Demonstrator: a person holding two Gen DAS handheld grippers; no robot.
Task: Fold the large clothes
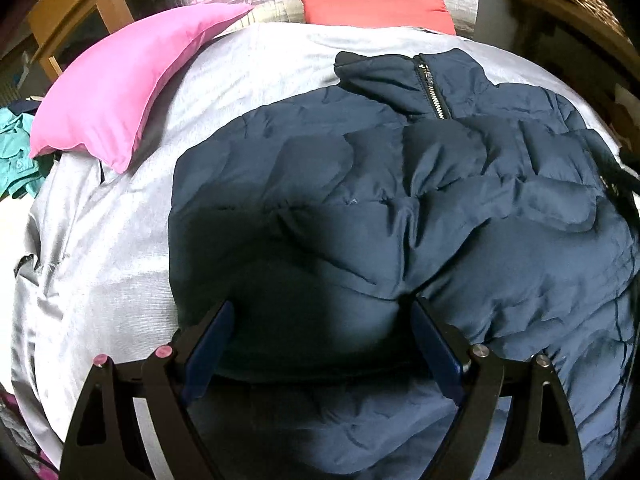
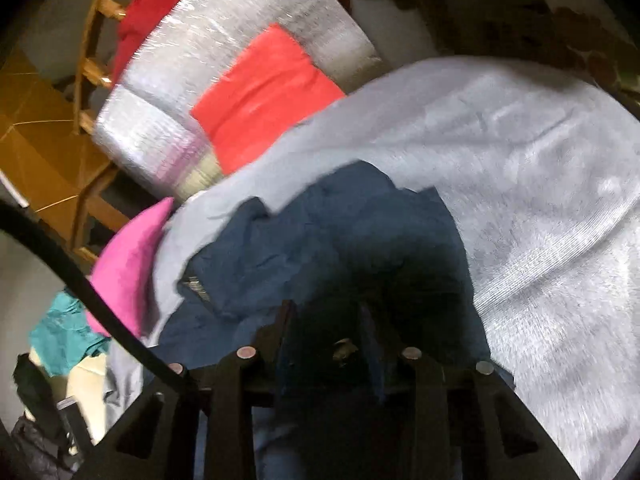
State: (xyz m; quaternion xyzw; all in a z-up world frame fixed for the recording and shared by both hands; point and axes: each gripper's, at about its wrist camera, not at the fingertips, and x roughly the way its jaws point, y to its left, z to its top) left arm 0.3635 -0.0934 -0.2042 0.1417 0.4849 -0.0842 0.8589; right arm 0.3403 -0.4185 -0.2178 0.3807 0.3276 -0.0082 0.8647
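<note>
Navy quilted jacket (image 1: 400, 208) lies spread on a grey sheet (image 1: 120, 240), its zipped collar (image 1: 430, 88) at the far end, a pink pillow (image 1: 120, 100) beside it. Left gripper (image 1: 320, 320) hovers with jaws wide apart over the hem. Right gripper (image 2: 326, 316) is blurred above the jacket; I cannot tell whether its jaws pinch cloth.

Two hand-held black grippers with blue pads

The left gripper (image 1: 322, 324) has black angular finger arms with triangular cut-outs, blue pads (image 1: 434, 344) on the inner faces and round silver pivot pins, two tinted pink. The right gripper (image 2: 326, 320) shows the same black frame and silver pins; a black cable (image 2: 86, 284) curves past its left side.
</note>
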